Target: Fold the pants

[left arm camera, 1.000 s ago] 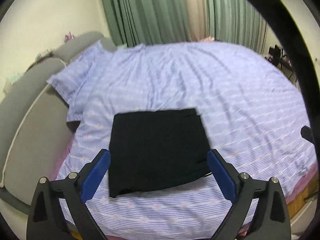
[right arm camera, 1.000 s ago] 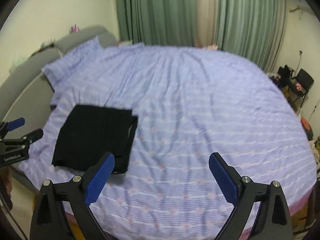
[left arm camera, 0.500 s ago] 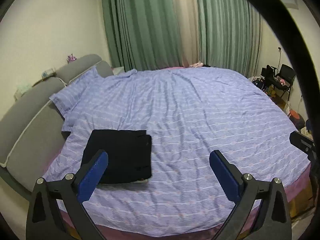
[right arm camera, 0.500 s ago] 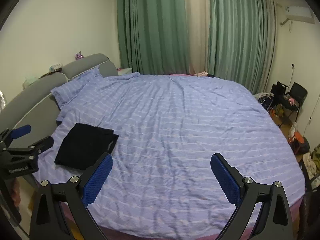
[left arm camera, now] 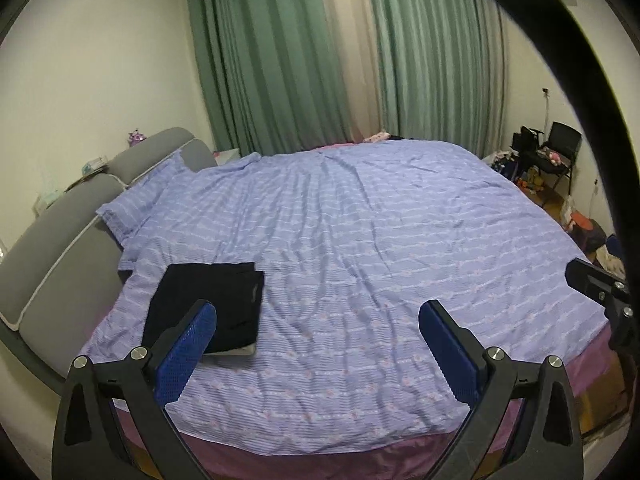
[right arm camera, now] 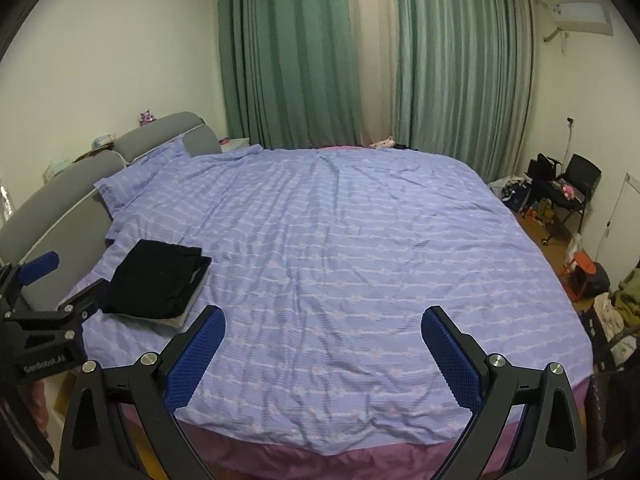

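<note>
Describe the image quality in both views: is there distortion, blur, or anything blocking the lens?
Left wrist view: strong fisheye bending, dim indoor light, a dark curved band crossing the right side; the black pants look sharp. Right wrist view: same bending, the near bedsheet slightly blurred.

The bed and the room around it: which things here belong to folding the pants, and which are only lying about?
Belong to the job:
- folded black pants
- left tongs, open
- right tongs, open
- bed, the work surface

Lying about:
- pillow
- green curtains
- black chair
- red stool
</note>
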The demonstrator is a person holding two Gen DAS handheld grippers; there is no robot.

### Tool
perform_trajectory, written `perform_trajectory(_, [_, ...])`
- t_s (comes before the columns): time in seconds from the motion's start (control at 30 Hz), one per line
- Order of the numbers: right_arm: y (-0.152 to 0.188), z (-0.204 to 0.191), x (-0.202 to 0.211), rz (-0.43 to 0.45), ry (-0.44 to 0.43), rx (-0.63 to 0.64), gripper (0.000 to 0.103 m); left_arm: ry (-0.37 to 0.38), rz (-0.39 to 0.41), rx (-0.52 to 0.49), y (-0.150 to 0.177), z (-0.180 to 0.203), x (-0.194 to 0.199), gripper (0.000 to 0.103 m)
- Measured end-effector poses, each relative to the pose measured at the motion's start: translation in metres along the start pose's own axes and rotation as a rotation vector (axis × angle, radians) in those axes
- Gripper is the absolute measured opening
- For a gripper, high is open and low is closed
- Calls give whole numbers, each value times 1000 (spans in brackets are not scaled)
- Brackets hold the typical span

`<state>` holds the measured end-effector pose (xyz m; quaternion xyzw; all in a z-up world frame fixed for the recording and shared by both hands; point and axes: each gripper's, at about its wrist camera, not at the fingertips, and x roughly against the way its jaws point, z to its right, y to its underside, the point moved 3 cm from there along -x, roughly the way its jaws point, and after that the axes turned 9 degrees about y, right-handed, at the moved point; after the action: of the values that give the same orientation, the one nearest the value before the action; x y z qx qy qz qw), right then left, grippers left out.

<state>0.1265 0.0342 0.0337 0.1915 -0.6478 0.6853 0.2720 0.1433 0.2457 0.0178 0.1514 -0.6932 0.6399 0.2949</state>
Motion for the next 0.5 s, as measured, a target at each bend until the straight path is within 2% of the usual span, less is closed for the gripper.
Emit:
perform_trajectory(0.2, [8, 20, 7, -4, 16, -22, 99, 42, -8, 11, 0, 16, 2, 103])
perform_trajectory(0.5, [14, 37, 14, -1, 28, -45, 99, 58, 5, 9, -6, 33, 7, 103])
